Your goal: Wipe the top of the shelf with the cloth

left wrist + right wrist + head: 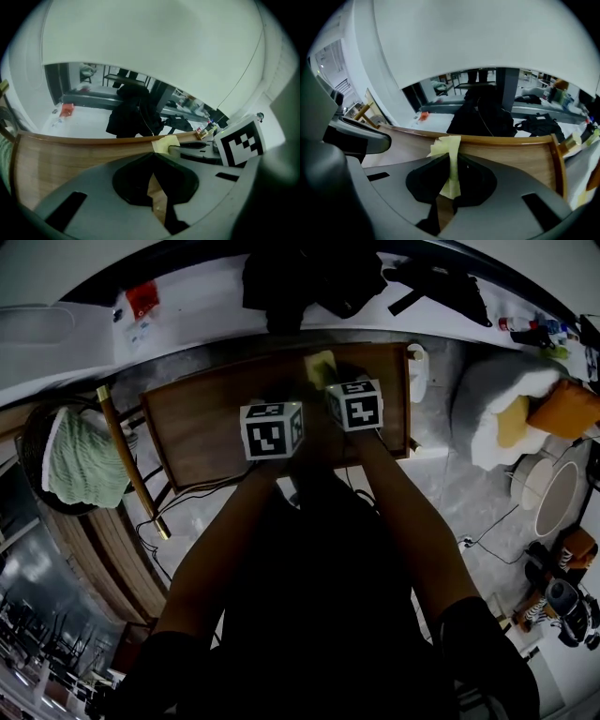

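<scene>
The brown wooden shelf top (202,418) lies below me in the head view. My right gripper (451,161) is shut on a pale yellow cloth (449,173); the cloth hangs between its jaws and folds out over the wood (511,161) near the far edge. In the head view the cloth (321,365) shows just beyond the right gripper's marker cube (354,404). My left gripper (152,157) is beside it on the left, jaws shut with nothing between them, low over the shelf top (70,159). From there the cloth (165,143) sits at the far edge.
A white counter behind the shelf holds a black bag (309,277). A basket with a green cloth (84,460) and a leaning wooden stick (131,465) stand to the left. A white object (417,367) is at the shelf's right end; cushions (525,409) lie farther right.
</scene>
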`<state>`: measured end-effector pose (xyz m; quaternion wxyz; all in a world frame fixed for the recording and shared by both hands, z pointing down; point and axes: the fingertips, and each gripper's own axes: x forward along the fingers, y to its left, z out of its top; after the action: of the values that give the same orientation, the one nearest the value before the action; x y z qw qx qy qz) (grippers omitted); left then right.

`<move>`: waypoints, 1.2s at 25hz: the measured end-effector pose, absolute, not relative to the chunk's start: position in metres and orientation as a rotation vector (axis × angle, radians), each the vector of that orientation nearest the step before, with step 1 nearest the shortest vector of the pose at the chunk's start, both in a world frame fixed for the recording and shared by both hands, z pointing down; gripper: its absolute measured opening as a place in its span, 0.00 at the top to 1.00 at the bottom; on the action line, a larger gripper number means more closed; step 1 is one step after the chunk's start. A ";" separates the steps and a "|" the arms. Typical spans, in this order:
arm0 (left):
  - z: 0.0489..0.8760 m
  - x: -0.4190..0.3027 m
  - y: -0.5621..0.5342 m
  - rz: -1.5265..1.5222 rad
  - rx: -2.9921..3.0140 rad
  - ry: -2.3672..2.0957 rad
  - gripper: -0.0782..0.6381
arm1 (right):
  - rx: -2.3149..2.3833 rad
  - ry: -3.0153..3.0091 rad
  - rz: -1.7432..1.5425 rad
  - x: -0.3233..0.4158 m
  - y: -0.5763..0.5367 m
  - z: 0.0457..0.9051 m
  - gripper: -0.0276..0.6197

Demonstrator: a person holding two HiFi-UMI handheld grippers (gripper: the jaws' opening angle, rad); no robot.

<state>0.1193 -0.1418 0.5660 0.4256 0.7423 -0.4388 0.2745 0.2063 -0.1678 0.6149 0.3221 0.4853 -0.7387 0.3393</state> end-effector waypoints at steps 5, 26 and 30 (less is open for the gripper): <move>0.557 0.150 -0.141 0.694 1.897 -1.054 0.88 | 1.391 -1.847 0.919 0.270 -0.170 0.612 0.89; 0.546 0.086 -0.120 0.681 1.859 -1.113 0.88 | 1.707 -1.519 0.817 0.360 -0.168 0.593 0.89; 0.537 0.052 -0.113 0.632 1.855 -1.124 0.87 | 1.723 -1.650 0.852 0.317 -0.158 0.572 0.89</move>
<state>0.0524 -0.1131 0.5368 0.4271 0.7423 -0.4501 0.2529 0.3166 -0.1584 0.5724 0.2995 0.6489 -0.6215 0.3209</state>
